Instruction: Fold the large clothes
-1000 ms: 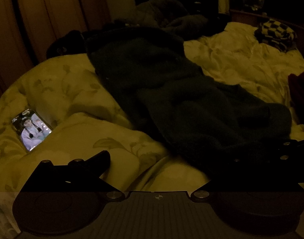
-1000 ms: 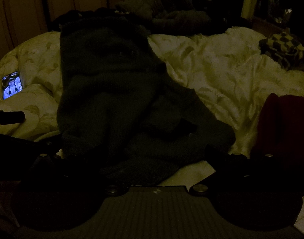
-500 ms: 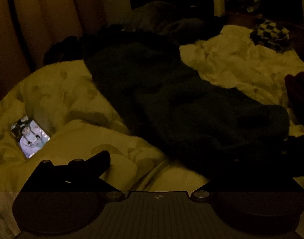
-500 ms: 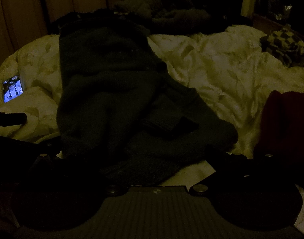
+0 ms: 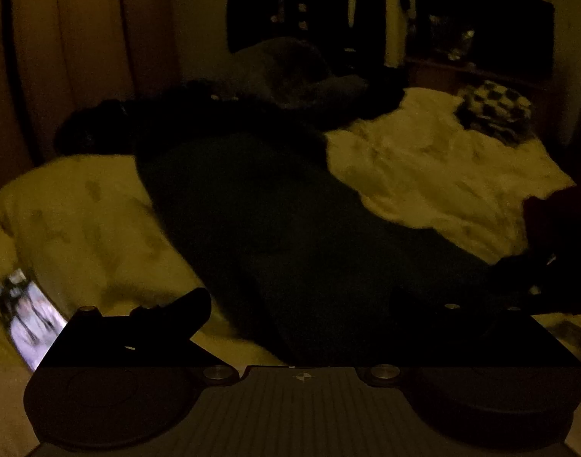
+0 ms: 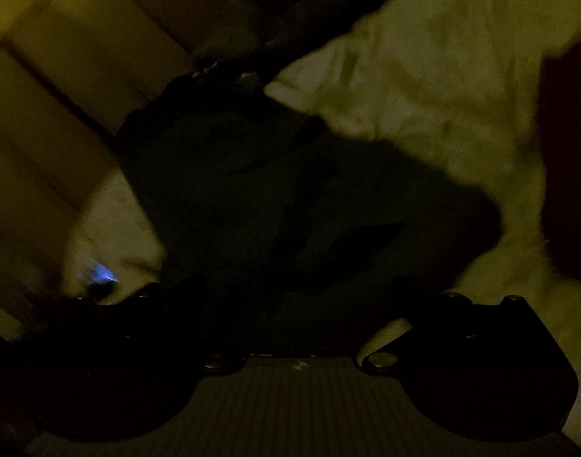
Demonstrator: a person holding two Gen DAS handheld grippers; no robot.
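A lit phone [image 5: 27,316] lies near the bed's left edge. The dark garment [image 5: 290,236] stretches up the bed's middle; pale duvet [image 5: 435,175] lies bare rightward. Left gripper [image 5: 301,304] fingers spread wide; right gripper [image 6: 301,301] likewise.

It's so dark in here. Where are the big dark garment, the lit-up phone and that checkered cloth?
dark garment [image 5: 290,228], left wrist view, middle of its long body on the bed.
phone [image 5: 27,320], left wrist view, its glowing screen at the lower left.
checkered cloth [image 5: 494,108], left wrist view, centre of the crumpled bundle, far right.
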